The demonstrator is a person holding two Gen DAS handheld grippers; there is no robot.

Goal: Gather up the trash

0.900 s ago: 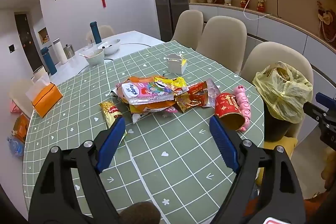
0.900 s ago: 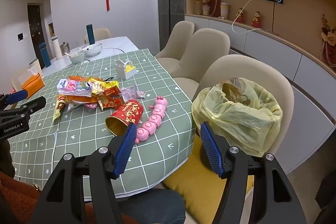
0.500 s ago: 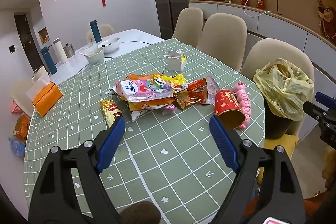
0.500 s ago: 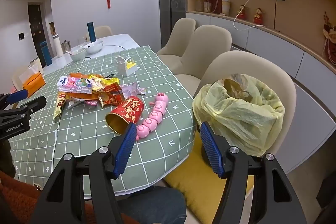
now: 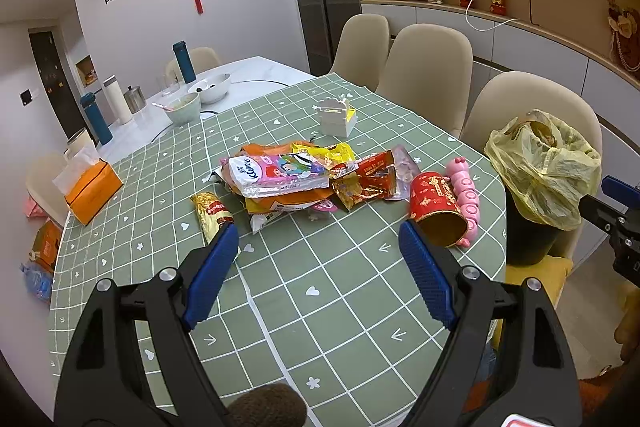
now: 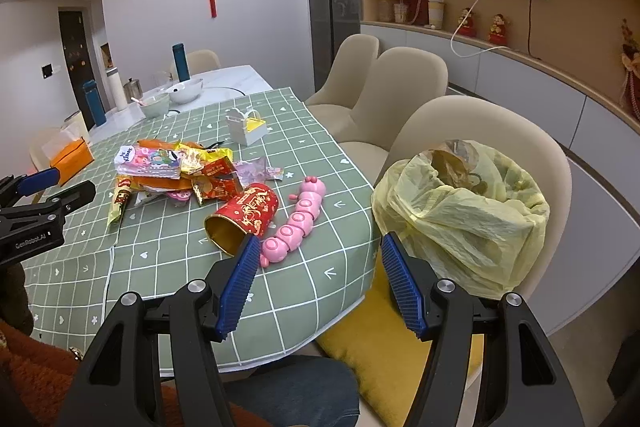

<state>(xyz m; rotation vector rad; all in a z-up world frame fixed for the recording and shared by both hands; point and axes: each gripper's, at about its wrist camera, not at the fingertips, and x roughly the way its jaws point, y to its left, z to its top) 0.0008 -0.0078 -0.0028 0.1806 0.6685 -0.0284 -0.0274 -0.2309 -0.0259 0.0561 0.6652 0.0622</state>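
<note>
A pile of snack wrappers lies mid-table on the green checked cloth; it also shows in the right wrist view. A gold wrapper lies at its left. A red paper cup lies on its side beside a pink caterpillar toy. A bin lined with a yellow bag stands on the chair at the table's right. My left gripper is open and empty above the cloth, short of the pile. My right gripper is open and empty over the table's corner, left of the bag.
A white box stands behind the pile. An orange tissue box sits at the left edge. Bowls and bottles stand on the far white table. Beige chairs line the right side.
Both views have shifted slightly; the pile and cup sit a little lower and closer in the frames. Both grippers stay open and empty.
</note>
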